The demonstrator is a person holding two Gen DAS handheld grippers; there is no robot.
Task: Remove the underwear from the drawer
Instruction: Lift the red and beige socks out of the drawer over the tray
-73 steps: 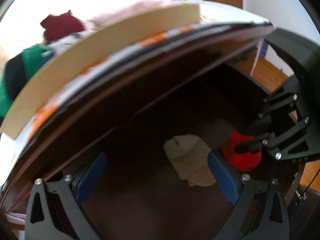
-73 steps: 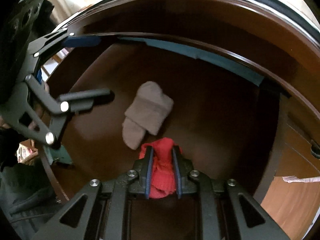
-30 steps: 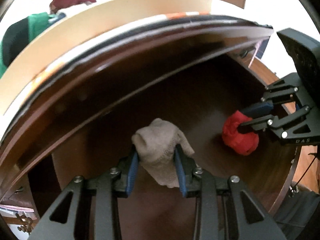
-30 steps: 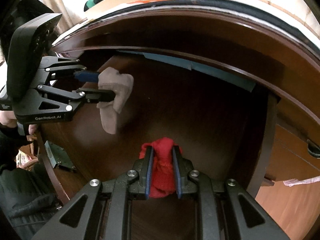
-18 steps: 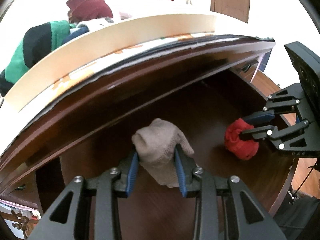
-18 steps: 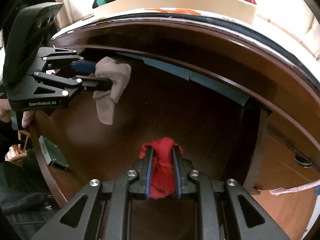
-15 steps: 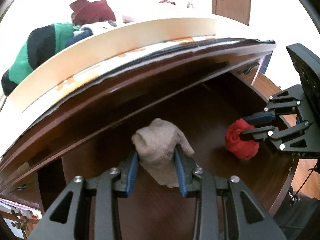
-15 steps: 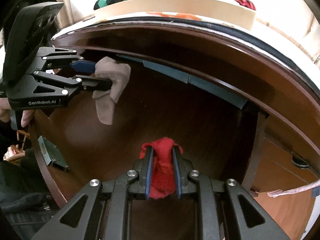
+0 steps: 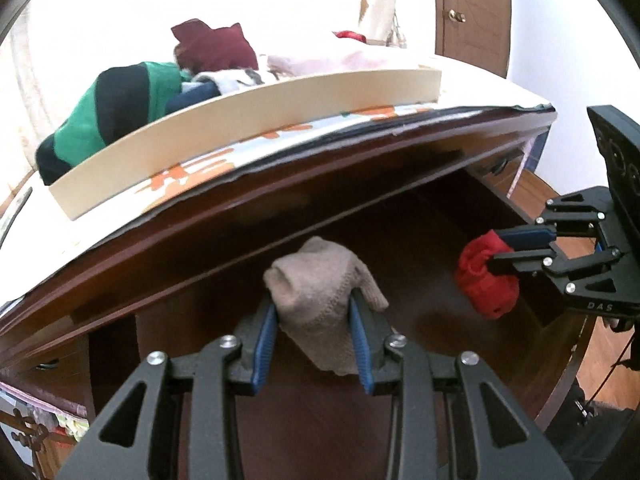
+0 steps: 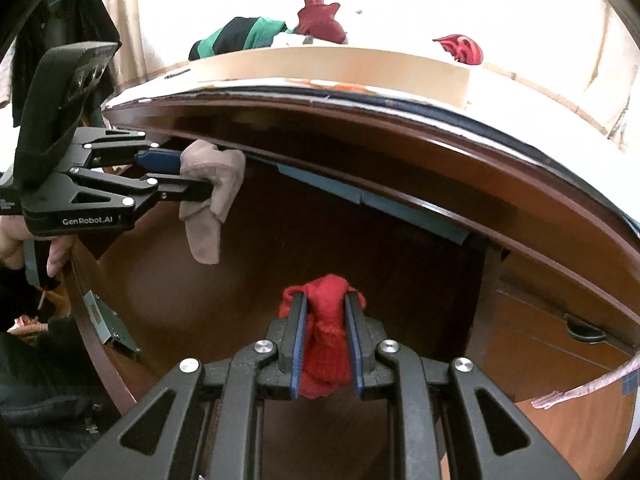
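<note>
My left gripper (image 9: pixel 314 320) is shut on a beige piece of underwear (image 9: pixel 320 292), held up above the open dark wooden drawer (image 9: pixel 420 240). It also shows in the right wrist view (image 10: pixel 212 196), hanging from the left gripper (image 10: pixel 188 174) near the drawer's top edge. My right gripper (image 10: pixel 325 320) is shut on a red piece of underwear (image 10: pixel 324 344), lifted over the drawer floor (image 10: pixel 300 248). In the left wrist view the red underwear (image 9: pixel 486 280) hangs from the right gripper (image 9: pixel 500 248) at the right.
A beige tray (image 9: pixel 248 120) with a green-and-black garment (image 9: pixel 112 112), a maroon cloth (image 9: pixel 212 48) and other clothes sits on the dresser top above the drawer. A brown door (image 9: pixel 472 12) stands behind. A lower drawer handle (image 10: pixel 584 332) is at right.
Both grippers have risen with their underwear, from deep inside the drawer up toward its top edge. Earlier the left gripper closed on the beige underwear that lay on the drawer floor.
</note>
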